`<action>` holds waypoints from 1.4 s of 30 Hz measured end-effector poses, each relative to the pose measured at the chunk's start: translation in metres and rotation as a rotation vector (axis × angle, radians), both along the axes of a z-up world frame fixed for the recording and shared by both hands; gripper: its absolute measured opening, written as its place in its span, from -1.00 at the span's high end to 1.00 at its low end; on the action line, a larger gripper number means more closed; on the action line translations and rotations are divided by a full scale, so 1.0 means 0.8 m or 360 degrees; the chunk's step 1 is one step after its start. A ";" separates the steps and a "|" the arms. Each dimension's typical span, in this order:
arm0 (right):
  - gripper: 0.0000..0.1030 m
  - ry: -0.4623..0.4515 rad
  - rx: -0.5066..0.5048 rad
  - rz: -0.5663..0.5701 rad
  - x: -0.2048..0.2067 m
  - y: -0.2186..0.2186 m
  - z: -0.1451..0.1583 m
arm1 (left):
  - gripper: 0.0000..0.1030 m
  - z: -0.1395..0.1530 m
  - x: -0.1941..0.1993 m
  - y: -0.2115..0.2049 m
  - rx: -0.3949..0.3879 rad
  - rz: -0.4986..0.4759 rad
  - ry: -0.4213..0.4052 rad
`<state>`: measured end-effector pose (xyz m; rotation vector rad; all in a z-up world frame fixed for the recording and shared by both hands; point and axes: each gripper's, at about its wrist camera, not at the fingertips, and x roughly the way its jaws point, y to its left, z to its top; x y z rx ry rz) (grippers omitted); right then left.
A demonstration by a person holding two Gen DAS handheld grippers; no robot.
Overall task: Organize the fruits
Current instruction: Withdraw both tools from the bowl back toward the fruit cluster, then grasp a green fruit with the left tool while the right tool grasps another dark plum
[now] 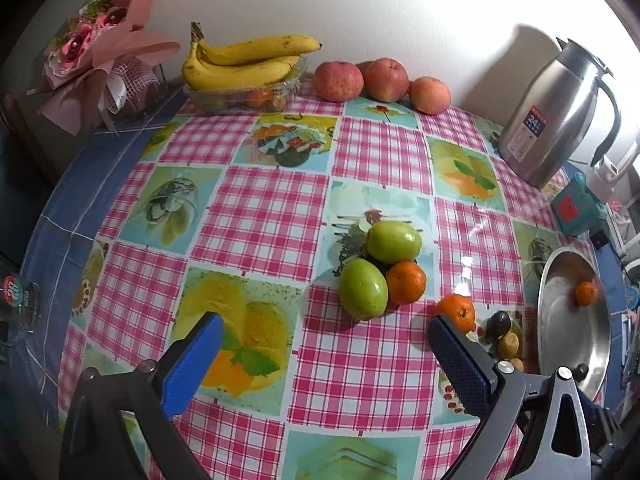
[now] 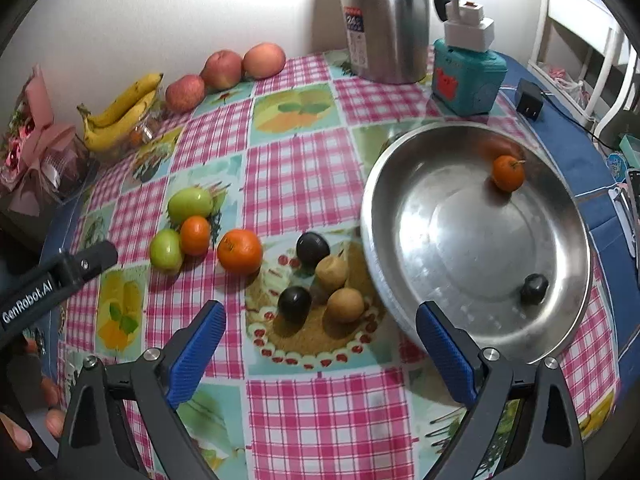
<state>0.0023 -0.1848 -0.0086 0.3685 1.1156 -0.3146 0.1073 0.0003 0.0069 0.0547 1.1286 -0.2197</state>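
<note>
My left gripper (image 1: 324, 330) is open and empty above the tablecloth, just short of two green fruits (image 1: 363, 289) and a mandarin (image 1: 405, 282). A second mandarin (image 1: 459, 311) lies by its right finger. My right gripper (image 2: 320, 316) is open and empty, just short of two dark fruits (image 2: 295, 304) and two tan fruits (image 2: 345, 305). The steel bowl (image 2: 460, 248) to the right holds one mandarin (image 2: 507, 173) and one dark fruit (image 2: 534, 289). The bowl (image 1: 560, 312) also shows at the right edge of the left wrist view.
Three apples (image 1: 386, 79) and a tray of bananas (image 1: 244, 60) stand at the back by the wall. A steel kettle (image 1: 552, 120), a teal box (image 2: 466, 76), a black adapter (image 2: 528, 100) and a pink bouquet (image 1: 96, 48) stand around the table's edges.
</note>
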 end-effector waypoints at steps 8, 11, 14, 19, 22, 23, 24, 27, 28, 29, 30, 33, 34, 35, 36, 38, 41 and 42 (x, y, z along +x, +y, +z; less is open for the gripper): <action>-0.41 0.0137 0.0048 -0.0023 -0.004 0.005 -0.024 | -0.99 -0.025 -0.002 0.000 -0.0038 0.0008 0.0116; -0.30 0.0158 0.0073 -0.0034 -0.007 0.003 -0.028 | -0.99 -0.034 -0.001 0.003 -0.0068 0.0029 0.0162; -0.27 0.0166 0.0104 -0.0058 -0.011 -0.004 -0.030 | -0.99 -0.039 0.001 0.002 -0.0084 0.0031 0.0189; -0.09 0.0156 0.0145 -0.0120 -0.017 -0.021 -0.029 | -0.99 -0.042 0.003 -0.007 -0.0131 -0.0009 0.0208; 0.01 0.0159 0.0183 -0.0142 -0.018 -0.027 -0.032 | -0.97 -0.045 0.007 -0.008 -0.0160 -0.0014 0.0214; 0.03 0.0157 0.0201 -0.0149 -0.018 -0.029 -0.033 | -0.96 -0.047 0.009 -0.008 -0.0167 -0.0010 0.0218; 0.07 0.0156 0.0211 -0.0155 -0.018 -0.031 -0.034 | -0.94 -0.049 0.011 -0.007 -0.0171 -0.0003 0.0224; 0.08 0.0141 0.0257 -0.0156 -0.020 -0.034 -0.032 | -0.81 -0.055 0.014 -0.007 -0.0162 0.0001 0.0227; 0.09 0.0138 0.0258 -0.0159 -0.020 -0.034 -0.031 | -0.76 -0.057 0.015 -0.007 -0.0148 -0.0002 0.0227; 0.09 0.0135 0.0259 -0.0159 -0.020 -0.035 -0.030 | -0.71 -0.059 0.016 -0.008 -0.0136 0.0000 0.0229; 0.09 0.0133 0.0267 -0.0162 -0.020 -0.036 -0.030 | -0.68 -0.061 0.017 -0.008 -0.0137 0.0001 0.0230; 0.09 0.0154 0.0285 -0.0157 -0.020 -0.037 -0.031 | -0.66 -0.067 0.020 -0.009 -0.0141 0.0001 0.0242; 0.09 0.0169 0.0278 -0.0158 -0.019 -0.036 -0.032 | -0.63 -0.069 0.021 -0.009 -0.0137 0.0001 0.0245; 0.09 0.0183 0.0276 -0.0159 -0.019 -0.036 -0.034 | -0.58 -0.071 0.022 -0.010 -0.0135 0.0004 0.0250; 0.09 0.0192 0.0279 -0.0159 -0.018 -0.036 -0.035 | -0.56 -0.072 0.023 -0.010 -0.0137 0.0005 0.0253; 0.09 0.0212 0.0308 -0.0153 -0.017 -0.034 -0.039 | -0.51 -0.074 0.024 -0.010 -0.0143 0.0007 0.0259; 0.09 0.0230 0.0316 -0.0135 -0.014 -0.030 -0.043 | -0.49 -0.075 0.027 -0.011 -0.0136 0.0010 0.0252; 0.09 0.0237 0.0313 -0.0127 -0.014 -0.029 -0.044 | -0.48 -0.076 0.027 -0.012 -0.0133 0.0007 0.0252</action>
